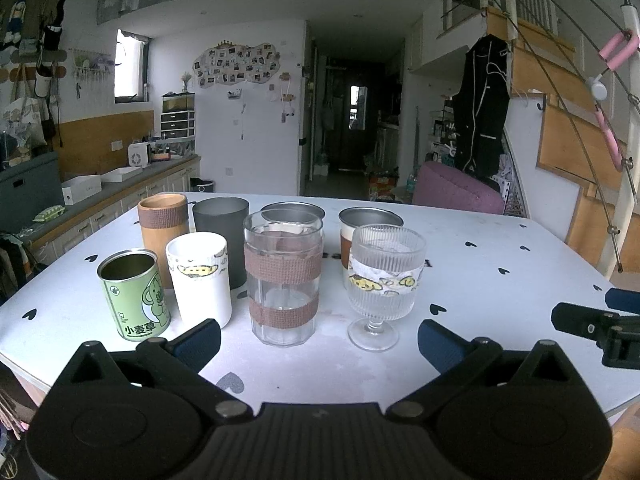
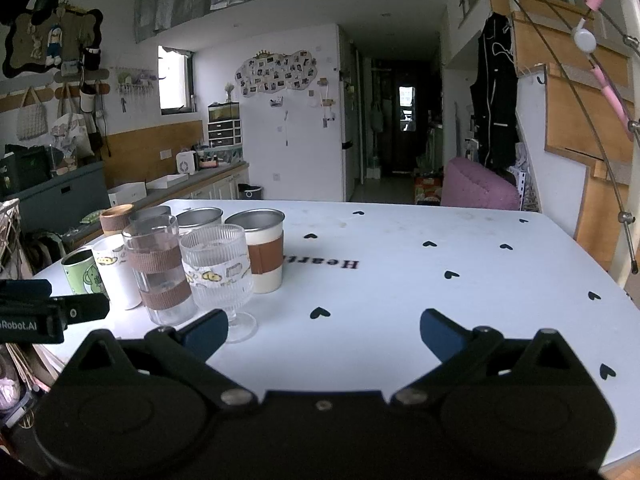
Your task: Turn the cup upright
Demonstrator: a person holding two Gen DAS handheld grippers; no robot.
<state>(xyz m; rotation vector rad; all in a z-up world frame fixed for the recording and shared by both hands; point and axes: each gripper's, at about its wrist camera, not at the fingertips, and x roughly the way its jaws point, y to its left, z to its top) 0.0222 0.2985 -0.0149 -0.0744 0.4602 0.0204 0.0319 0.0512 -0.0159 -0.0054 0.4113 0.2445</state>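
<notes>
Eight cups stand packed in a tight cluster on the left half of the white table [image 2: 400,240], all upright. In the near row, the green can [image 1: 134,294], the white cup [image 1: 199,278], the tall glass tumbler [image 1: 283,280] and the ribbed goblet [image 1: 382,284] stand almost shoulder to shoulder; only the slot between tumbler and goblet looks wide enough for a finger. Behind them the bamboo cup [image 1: 162,220], the dark grey cup [image 1: 222,236] and two steel-rimmed cups [image 1: 370,224] close off the far side. To the right of the goblet the tabletop runs open to the far and right edges. Near the front edge, a bare strip lies before the cups.
</notes>
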